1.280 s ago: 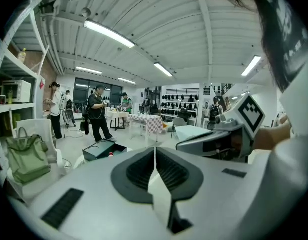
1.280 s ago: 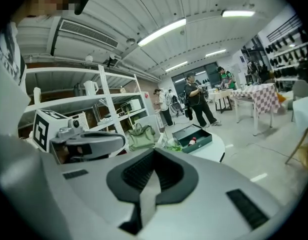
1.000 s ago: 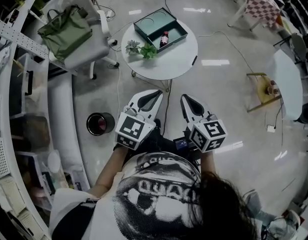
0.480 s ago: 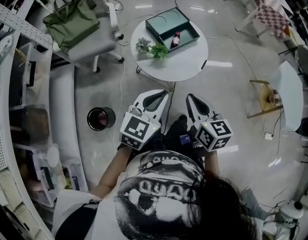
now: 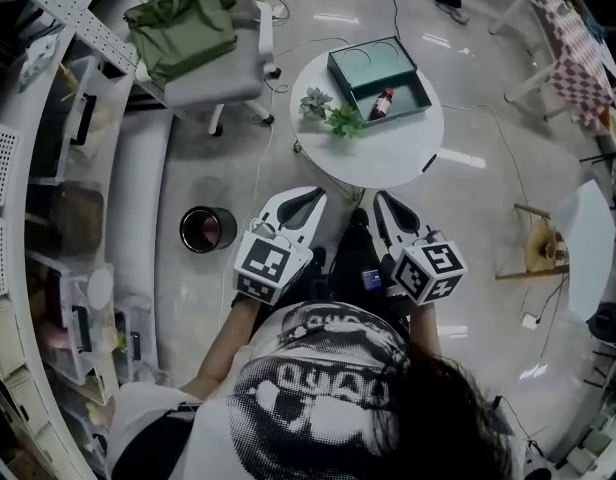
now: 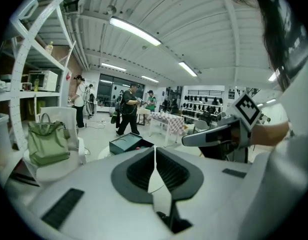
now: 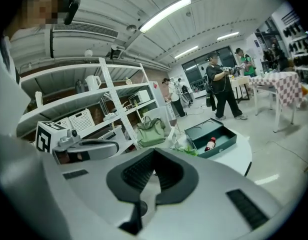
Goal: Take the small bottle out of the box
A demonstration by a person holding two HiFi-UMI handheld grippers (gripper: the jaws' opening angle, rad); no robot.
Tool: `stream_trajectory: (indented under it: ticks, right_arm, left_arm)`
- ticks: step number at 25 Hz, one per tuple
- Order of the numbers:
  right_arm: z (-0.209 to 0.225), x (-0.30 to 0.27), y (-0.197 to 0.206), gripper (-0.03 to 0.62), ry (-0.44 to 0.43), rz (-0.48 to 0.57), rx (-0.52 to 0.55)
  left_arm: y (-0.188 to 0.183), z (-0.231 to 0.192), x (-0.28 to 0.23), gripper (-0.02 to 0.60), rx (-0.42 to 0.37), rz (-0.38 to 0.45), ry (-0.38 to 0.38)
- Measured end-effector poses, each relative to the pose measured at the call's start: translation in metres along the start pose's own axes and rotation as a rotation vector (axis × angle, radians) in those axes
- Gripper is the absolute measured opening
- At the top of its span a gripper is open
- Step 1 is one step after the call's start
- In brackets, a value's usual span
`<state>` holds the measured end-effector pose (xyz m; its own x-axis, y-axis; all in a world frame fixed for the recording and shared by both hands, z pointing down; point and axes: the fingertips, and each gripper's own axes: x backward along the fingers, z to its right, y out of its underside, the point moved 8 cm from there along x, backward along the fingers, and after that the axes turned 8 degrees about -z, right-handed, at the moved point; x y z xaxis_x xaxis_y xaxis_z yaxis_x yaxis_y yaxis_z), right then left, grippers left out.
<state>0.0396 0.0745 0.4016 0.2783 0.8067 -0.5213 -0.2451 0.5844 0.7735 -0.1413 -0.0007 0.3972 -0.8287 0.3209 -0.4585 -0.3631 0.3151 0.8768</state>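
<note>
A small bottle [image 5: 384,100] with a red cap lies inside an open dark green box [image 5: 360,60] on a round white table [image 5: 388,158]. In the right gripper view the bottle [image 7: 210,144] shows lying in the box [image 7: 221,143] some way ahead. Both grippers are held low in front of the person, short of the table. My left gripper [image 5: 317,191] is shut with nothing in it. Beside it my right gripper [image 5: 380,197] is shut and empty too. From the left gripper view the box [image 6: 125,143] shows beyond the closed jaws.
A small green plant [image 5: 333,114] stands on the table next to the box. A white chair with a green bag [image 5: 185,24] is at the table's left. A black bin [image 5: 206,228] sits on the floor, shelving runs along the left, and people stand farther back.
In the head view the table, the box and the chair have slid rightward and down. Both grippers stay shut and side by side.
</note>
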Motion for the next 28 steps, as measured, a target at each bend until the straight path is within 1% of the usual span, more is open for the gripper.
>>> stream_trajectory:
  ticks: [4,8,13,15,19,24,26,28]
  right_arm:
    - [0.028,-0.014,-0.019,-0.003,-0.035,-0.020,0.019]
    - [0.069,-0.023,-0.043,-0.003,-0.056,-0.049,0.040]
    - [0.125,-0.033,-0.066,-0.003,-0.069,-0.068,0.022]
    - [0.141,-0.039,-0.072,-0.003,-0.080,-0.082,0.020]
    - [0.167,-0.053,-0.079,-0.003,-0.107,-0.115,0.019]
    - [0.194,-0.078,-0.080,-0.003,-0.155,-0.166,-0.008]
    - [0.204,-0.089,-0.080,-0.003,-0.163,-0.192,-0.014]
    - [0.214,-0.103,-0.079,-0.002,-0.153,-0.224,-0.011]
  left_arm:
    - [-0.013,-0.006,-0.026,0.017,0.028,-0.009,-0.037]
    - [-0.042,-0.005,-0.065,0.017,0.043,0.006,-0.044]
    - [-0.071,-0.001,-0.117,0.017,0.006,0.014,-0.057]
    - [-0.078,0.000,-0.131,0.017,0.005,0.010,-0.062]
    - [-0.084,-0.002,-0.152,0.017,0.023,-0.010,-0.081]
    - [-0.090,-0.005,-0.165,0.017,0.044,-0.012,-0.138]
    - [-0.093,-0.006,-0.168,0.017,0.057,-0.007,-0.158]
    - [-0.095,-0.007,-0.170,0.017,0.067,0.000,-0.176]
